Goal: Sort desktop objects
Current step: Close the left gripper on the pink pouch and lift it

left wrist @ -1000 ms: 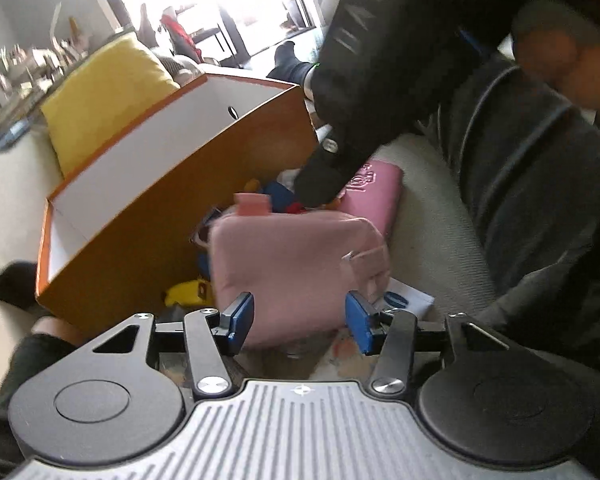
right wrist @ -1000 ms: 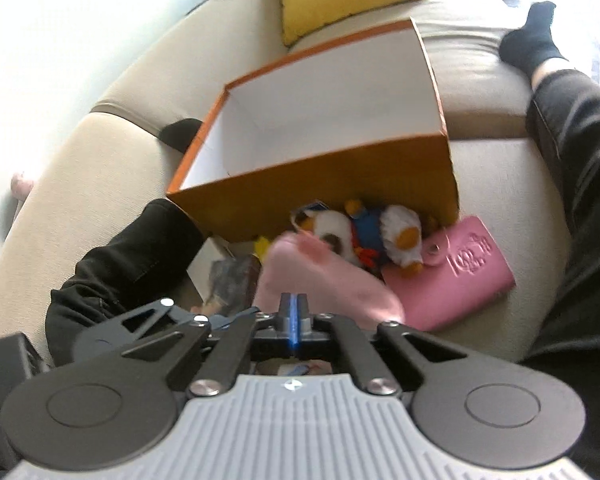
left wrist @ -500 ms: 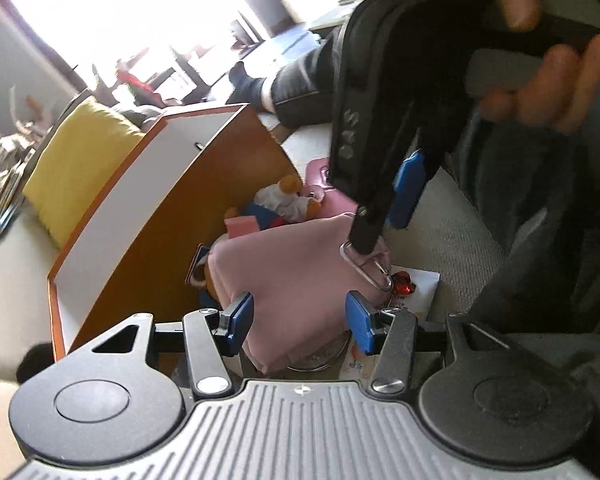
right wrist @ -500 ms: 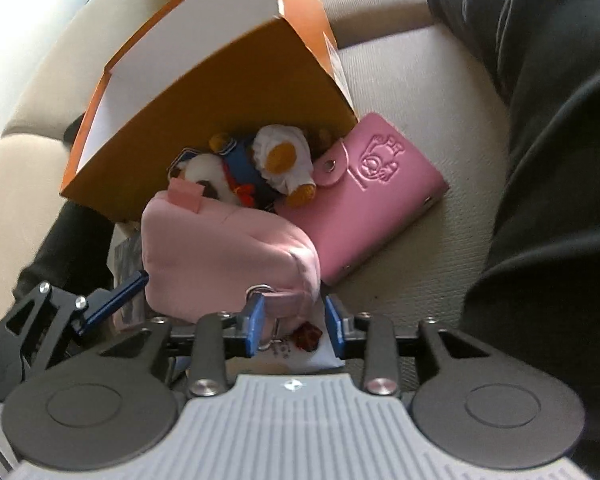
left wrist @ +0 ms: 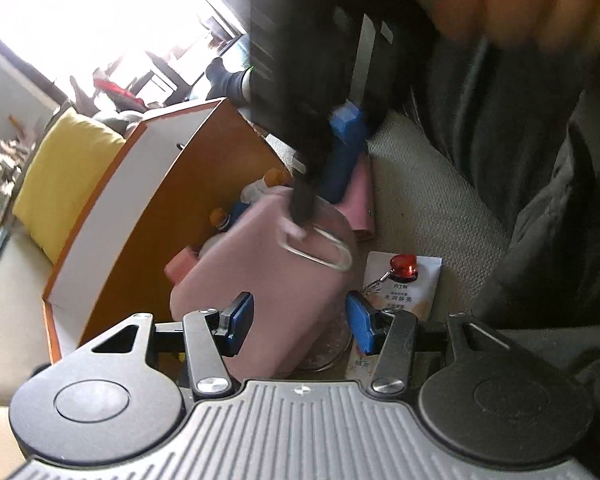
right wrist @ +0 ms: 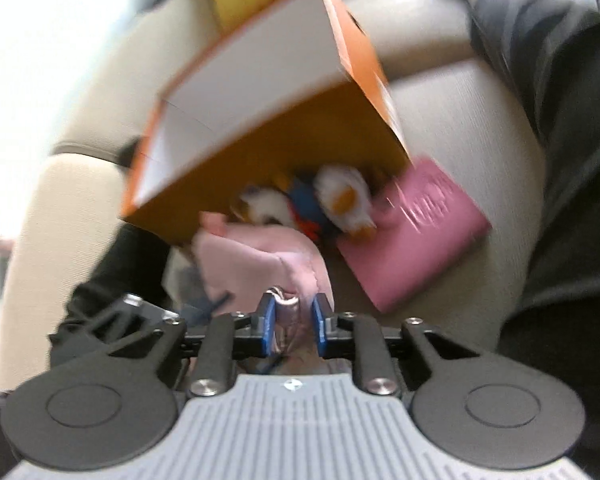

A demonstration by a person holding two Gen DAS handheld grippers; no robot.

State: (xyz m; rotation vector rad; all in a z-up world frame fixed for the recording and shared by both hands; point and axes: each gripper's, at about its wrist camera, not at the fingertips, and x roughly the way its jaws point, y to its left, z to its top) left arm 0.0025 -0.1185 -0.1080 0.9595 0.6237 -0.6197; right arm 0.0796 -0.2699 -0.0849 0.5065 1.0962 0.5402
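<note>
Both grippers at the soft pink fabric pouch [left wrist: 268, 276] on the beige sofa.

Left wrist view: the left gripper [left wrist: 298, 322] stands open around the pouch's near end, the orange cardboard box [left wrist: 172, 216] at ten o'clock. Right wrist view: the right gripper [right wrist: 294, 320] is closing on the pouch's tab; the embossed pink wallet [right wrist: 416, 240] lies at two o'clock.

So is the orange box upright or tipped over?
Tipped: the orange box leans on its side on the sofa, white inside facing out, plush toy beside it.
</note>
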